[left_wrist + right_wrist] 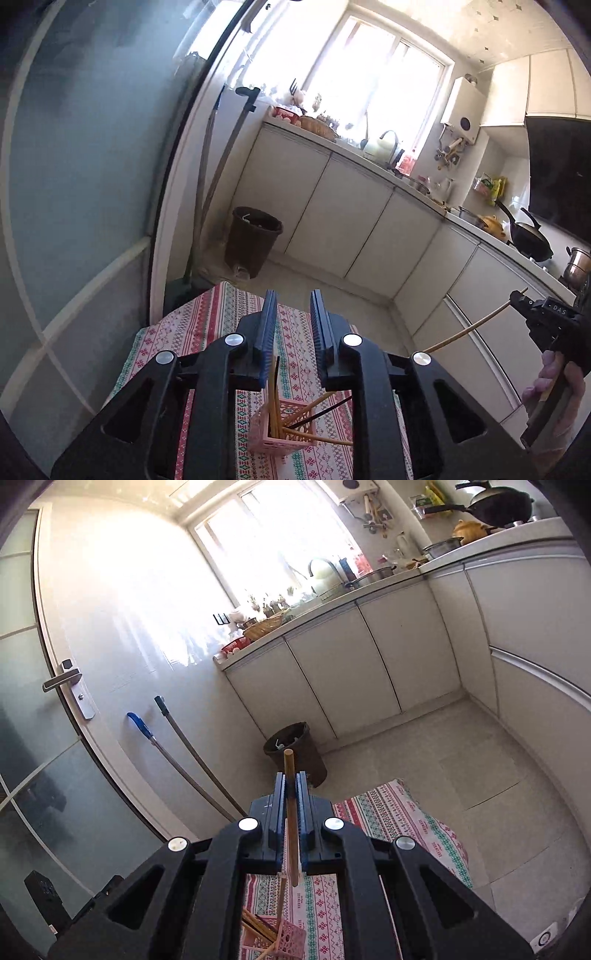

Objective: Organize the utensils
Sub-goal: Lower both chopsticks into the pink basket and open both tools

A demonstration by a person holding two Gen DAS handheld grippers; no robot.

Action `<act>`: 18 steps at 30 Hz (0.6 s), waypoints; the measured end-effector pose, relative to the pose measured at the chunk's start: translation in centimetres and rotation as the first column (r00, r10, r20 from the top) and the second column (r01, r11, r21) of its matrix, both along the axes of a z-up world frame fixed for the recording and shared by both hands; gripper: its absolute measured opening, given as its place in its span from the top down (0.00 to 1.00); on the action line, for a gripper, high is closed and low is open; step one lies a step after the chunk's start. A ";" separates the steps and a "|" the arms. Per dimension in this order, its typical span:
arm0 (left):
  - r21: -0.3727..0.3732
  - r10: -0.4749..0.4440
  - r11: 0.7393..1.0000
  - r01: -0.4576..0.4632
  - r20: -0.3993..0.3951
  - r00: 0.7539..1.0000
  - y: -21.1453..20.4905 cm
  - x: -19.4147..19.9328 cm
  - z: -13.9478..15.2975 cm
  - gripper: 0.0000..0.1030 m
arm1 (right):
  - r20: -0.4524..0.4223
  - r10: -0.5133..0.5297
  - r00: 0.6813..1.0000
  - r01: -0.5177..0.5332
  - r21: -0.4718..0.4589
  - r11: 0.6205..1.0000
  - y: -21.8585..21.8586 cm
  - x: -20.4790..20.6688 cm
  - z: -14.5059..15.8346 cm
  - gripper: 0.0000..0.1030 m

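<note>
Wooden and pale, a single chopstick [291, 812] stands clamped between the pads of the right claw [291, 794], well above the pink basket [284, 428]. The left claw [291, 321] hovers over that basket with its jaws narrowly apart and nothing between them. More chopsticks [275, 398] lean inside the basket, some splayed over its rim. The risk I see: the raised stick could miss the opening, or knock the leaning ones and tip the light basket. The basket sits on a surface under a patterned red-and-green cloth [207, 325]; beyond it are a dark bin [253, 240], white cabinets [332, 206] and a bright window [373, 70].
</note>
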State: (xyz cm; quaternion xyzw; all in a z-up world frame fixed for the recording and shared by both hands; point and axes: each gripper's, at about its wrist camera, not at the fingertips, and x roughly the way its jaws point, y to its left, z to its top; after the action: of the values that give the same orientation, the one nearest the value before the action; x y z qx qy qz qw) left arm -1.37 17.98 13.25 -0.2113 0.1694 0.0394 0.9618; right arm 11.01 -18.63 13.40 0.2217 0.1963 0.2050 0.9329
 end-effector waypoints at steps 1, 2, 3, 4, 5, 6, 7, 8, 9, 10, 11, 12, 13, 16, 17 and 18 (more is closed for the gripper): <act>0.001 0.005 1.000 -0.005 -0.004 1.000 0.2 0.0 0.1 0.80 | 0.004 0.006 1.000 -0.006 0.011 1.000 0.2 0.0 0.3 0.94; 0.002 0.011 1.000 -0.011 -0.011 1.000 0.3 -0.1 0.0 0.79 | 0.010 0.011 1.000 -0.011 0.015 1.000 0.5 -0.1 0.6 0.94; 0.004 0.019 1.000 -0.019 -0.019 1.000 0.4 -0.1 -0.1 0.77 | 0.016 0.016 1.000 -0.016 0.018 1.000 0.8 -0.2 0.9 0.94; 0.007 0.026 1.000 -0.026 -0.029 0.999 0.5 -0.2 -0.2 0.77 | 0.021 0.021 1.000 -0.022 0.021 1.000 1.1 -0.4 1.1 0.94; 0.006 0.027 1.000 -0.027 -0.034 0.999 0.6 -0.1 -0.4 0.77 | 0.025 0.027 0.999 -0.028 0.024 0.999 1.6 -0.5 1.4 0.94; 0.004 0.027 1.000 -0.027 -0.039 0.999 0.8 -0.1 -0.5 0.77 | 0.029 0.038 0.999 -0.038 0.025 0.999 2.3 -0.6 1.6 0.94; 0.002 0.027 1.000 -0.027 -0.047 0.999 0.9 -0.2 -0.6 0.77 | 0.034 0.046 0.998 -0.046 0.023 0.999 3.0 -0.7 1.7 0.94; 0.003 0.025 1.000 -0.025 -0.054 0.998 1.0 -0.1 -0.8 0.77 | 0.036 0.059 0.998 -0.060 0.018 0.998 4.0 -0.8 1.7 0.94; 0.003 0.025 1.000 -0.025 -0.059 0.998 1.1 -0.2 -0.9 0.77 | 0.035 0.069 0.997 -0.069 0.013 0.998 4.7 -0.7 1.6 0.94; 0.004 0.023 1.000 -0.022 -0.062 0.998 1.1 -0.1 -0.9 0.77 | 0.033 0.078 0.996 -0.079 0.006 0.997 5.5 -0.7 1.4 0.94; 0.006 0.018 1.000 -0.018 -0.065 0.998 1.1 -0.2 -0.9 0.77 | 0.028 0.092 0.995 -0.092 -0.005 0.996 6.6 -0.6 1.1 0.94; 0.010 0.016 1.000 -0.016 -0.069 0.997 1.1 -0.3 -1.0 0.77 | 0.022 0.104 0.994 -0.103 -0.017 0.995 7.4 -0.5 0.7 0.94; 0.012 0.015 1.000 -0.014 -0.071 0.997 1.0 -0.1 -1.0 0.77 | 0.013 0.115 0.993 -0.114 -0.032 0.993 8.4 -0.4 0.2 0.94; 0.018 0.005 1.000 -0.004 -0.082 0.997 0.9 0.0 -1.0 0.76 | -0.020 0.145 0.989 -0.146 -0.103 0.984 11.7 -0.3 -1.7 0.94; 0.018 0.003 1.000 -0.001 -0.085 0.996 0.9 0.0 -1.1 0.75 | -0.028 0.149 0.988 -0.151 -0.125 0.981 12.4 -0.3 -2.4 0.94; 0.016 0.000 1.000 0.001 -0.090 0.996 0.9 0.1 -1.2 0.75 | -0.040 0.153 0.987 -0.158 -0.143 0.977 13.1 -0.2 -3.1 0.94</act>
State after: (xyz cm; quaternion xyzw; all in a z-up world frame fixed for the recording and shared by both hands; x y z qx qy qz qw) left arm -1.30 18.83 12.07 -0.2017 0.2124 0.0500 0.9548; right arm 10.86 -5.50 10.34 0.1397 0.2409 0.2592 0.9248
